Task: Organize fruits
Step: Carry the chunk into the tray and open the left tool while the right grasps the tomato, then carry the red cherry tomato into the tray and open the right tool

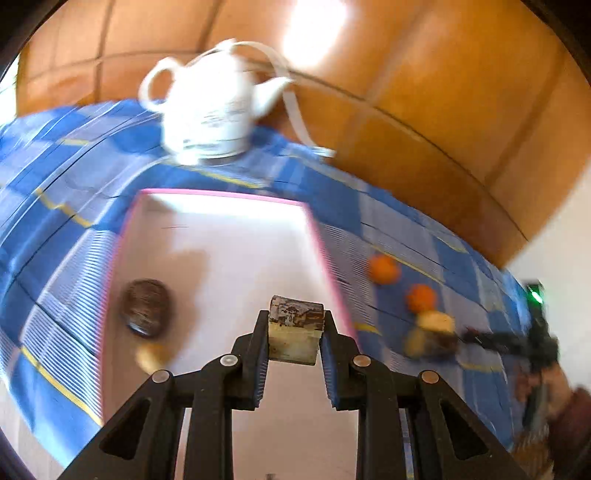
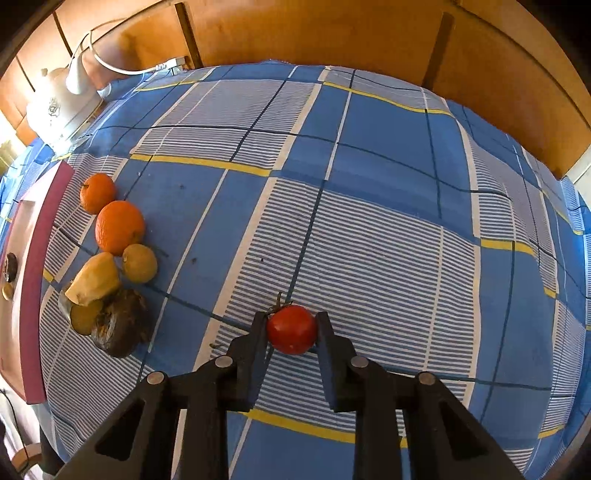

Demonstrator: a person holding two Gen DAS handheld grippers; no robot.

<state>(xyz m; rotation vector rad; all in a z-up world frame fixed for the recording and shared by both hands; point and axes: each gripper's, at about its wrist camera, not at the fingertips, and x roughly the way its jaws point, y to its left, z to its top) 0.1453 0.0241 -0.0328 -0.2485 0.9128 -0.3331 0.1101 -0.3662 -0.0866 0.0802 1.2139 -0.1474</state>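
My left gripper (image 1: 295,332) is shut on a short brown-topped pale piece of fruit (image 1: 294,330), held above the pink-rimmed white box (image 1: 221,236). A dark round fruit (image 1: 147,307) and a small yellow one (image 1: 151,356) lie in the box. My right gripper (image 2: 291,326) is shut on a red tomato (image 2: 291,328) just over the blue checked cloth (image 2: 369,184). Two oranges (image 2: 119,226), a lemon (image 2: 139,263), a pale yellow fruit (image 2: 95,279) and a dark fruit (image 2: 118,325) lie left of it, beside the box (image 2: 33,280).
A white teapot (image 1: 210,110) with a white cable stands behind the box; it also shows in the right wrist view (image 2: 62,107). Wooden panels (image 2: 332,33) back the table. The left wrist view is motion-blurred.
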